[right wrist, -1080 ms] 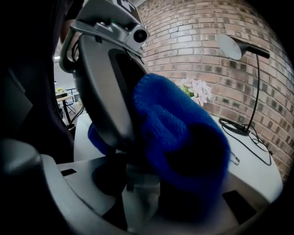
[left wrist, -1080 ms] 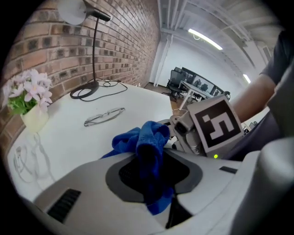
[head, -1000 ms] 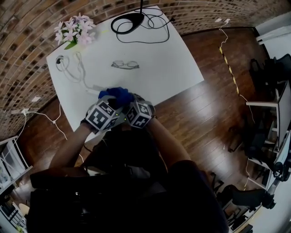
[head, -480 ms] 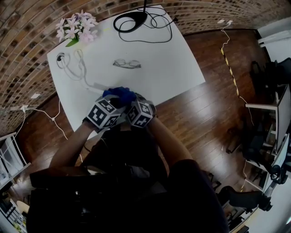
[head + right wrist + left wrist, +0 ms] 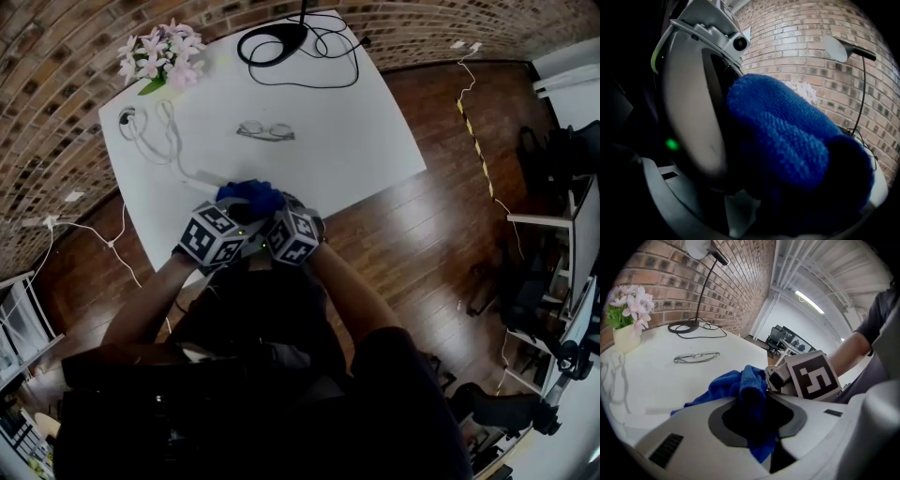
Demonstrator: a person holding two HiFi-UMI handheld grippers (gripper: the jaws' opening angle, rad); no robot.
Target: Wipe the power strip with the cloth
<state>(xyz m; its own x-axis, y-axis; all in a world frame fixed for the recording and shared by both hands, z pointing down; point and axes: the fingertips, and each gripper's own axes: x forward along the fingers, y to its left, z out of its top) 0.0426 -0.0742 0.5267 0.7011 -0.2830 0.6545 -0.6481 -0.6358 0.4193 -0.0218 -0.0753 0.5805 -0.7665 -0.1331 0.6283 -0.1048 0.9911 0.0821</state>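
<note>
Blue cloth (image 5: 249,196) over the white table (image 5: 361,141) (power strip (image 5: 202,178) just beside) is clamped by left gripper (image 5: 232,216) and right gripper (image 5: 274,216).

Left gripper (image 5: 757,420) clamps a bunched blue cloth (image 5: 740,385); right gripper (image 5: 776,380) sits just beside it, eyeglasses (image 5: 696,356) lying on the white table (image 5: 656,385) beyond.

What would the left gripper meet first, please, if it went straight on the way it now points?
The blue cloth bunched in its jaws; past that, probably the white table, short of the eyeglasses, though depth is unclear.
</note>
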